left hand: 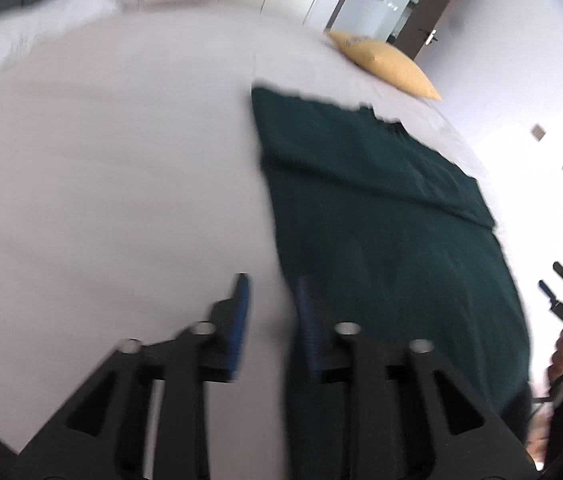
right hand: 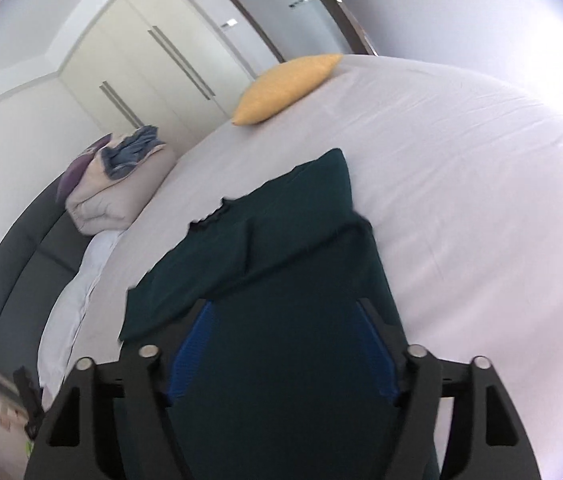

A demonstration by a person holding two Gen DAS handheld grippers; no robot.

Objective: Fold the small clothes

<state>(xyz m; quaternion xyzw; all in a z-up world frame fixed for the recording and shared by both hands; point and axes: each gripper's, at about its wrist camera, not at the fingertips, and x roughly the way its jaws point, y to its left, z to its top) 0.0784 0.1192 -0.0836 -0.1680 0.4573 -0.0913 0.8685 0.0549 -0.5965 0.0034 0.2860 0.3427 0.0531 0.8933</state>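
Observation:
A dark green garment (left hand: 381, 216) lies flat on the white bed sheet (left hand: 113, 168), with one part folded over itself. My left gripper (left hand: 271, 292) hovers over the garment's left edge; its blue-padded jaws stand a little apart with nothing between them. The view is blurred by motion. In the right wrist view the garment (right hand: 281, 240) stretches away from me and my right gripper (right hand: 285, 312) is wide open over its near end, holding nothing. The right gripper also shows at the right edge of the left wrist view (left hand: 561, 292).
A yellow pillow (right hand: 285, 88) lies at the far side of the bed. A folded beige duvet with blue and purple clothes (right hand: 121, 176) sits at the head end, by a dark headboard (right hand: 21, 280). Wardrobe doors (right hand: 149, 60) and a room door stand behind.

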